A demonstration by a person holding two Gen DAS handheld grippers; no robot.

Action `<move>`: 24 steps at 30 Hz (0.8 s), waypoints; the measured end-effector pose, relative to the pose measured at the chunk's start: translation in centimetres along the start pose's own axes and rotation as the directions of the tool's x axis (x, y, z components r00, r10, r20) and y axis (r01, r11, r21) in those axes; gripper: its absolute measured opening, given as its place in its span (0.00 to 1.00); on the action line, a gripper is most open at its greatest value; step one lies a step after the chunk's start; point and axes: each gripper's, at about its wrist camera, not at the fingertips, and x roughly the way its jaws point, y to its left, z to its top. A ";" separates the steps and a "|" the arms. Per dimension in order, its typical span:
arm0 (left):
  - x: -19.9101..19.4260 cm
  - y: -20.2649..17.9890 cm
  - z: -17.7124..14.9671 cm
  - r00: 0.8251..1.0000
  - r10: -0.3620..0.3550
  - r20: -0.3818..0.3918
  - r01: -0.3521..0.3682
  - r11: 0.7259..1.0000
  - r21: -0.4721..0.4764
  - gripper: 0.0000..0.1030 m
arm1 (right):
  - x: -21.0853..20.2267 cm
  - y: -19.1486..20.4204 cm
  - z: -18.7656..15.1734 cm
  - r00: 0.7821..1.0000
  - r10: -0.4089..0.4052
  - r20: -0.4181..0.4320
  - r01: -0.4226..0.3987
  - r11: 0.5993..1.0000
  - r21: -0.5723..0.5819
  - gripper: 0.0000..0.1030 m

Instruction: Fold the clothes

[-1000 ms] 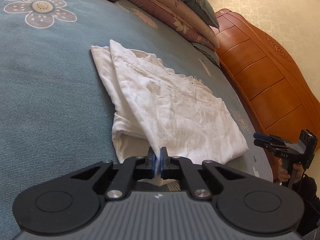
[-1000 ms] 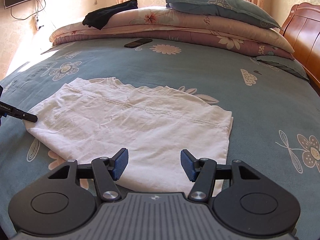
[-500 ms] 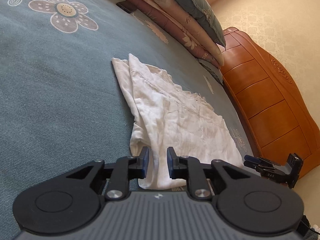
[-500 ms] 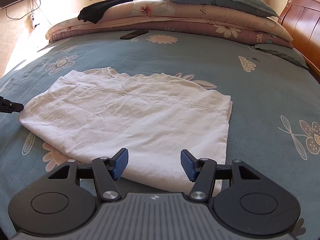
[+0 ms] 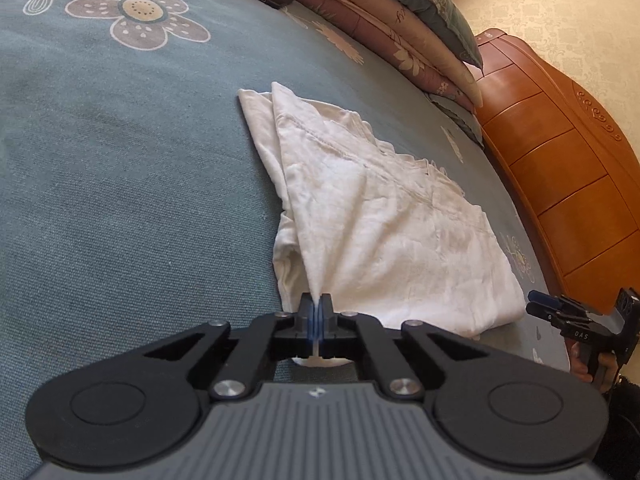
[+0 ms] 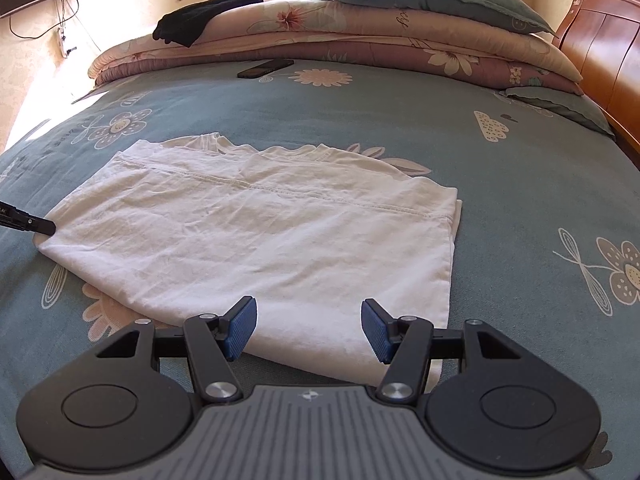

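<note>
Left gripper (image 5: 316, 312) pinches the shirt (image 5: 384, 220) corner; right gripper (image 6: 308, 330) gapes wide — should grab its edge, lift both together

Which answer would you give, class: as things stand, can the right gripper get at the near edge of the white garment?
Probably yes. The right gripper stands open over the white garment, whose near edge lies between its blue pads, with nothing in between. The left gripper pinches a far corner, well clear.
</note>
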 end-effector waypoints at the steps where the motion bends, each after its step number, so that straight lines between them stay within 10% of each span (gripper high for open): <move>1: -0.1 0.2 -0.3 1.000 0.003 -0.003 -0.003 1.000 -0.008 0.00 | -0.1 0.0 -0.1 1.000 0.000 0.000 0.000 1.000 -0.003 0.61; 10: -2.4 -2.6 1.6 0.986 0.108 0.125 -0.120 0.988 0.096 0.17 | -0.4 -1.3 -0.7 0.999 -0.031 0.012 0.031 0.999 0.004 0.60; 13: -2.5 -4.9 1.6 0.986 0.081 0.149 -0.107 0.978 0.178 0.36 | -0.1 -2.2 -0.8 0.998 -0.061 0.017 0.060 0.997 0.042 0.32; 24: 2.1 -6.2 0.5 0.988 0.139 0.067 -0.153 0.939 0.309 0.36 | 1.3 -7.9 -2.7 0.988 -0.149 0.034 0.133 0.948 0.289 0.32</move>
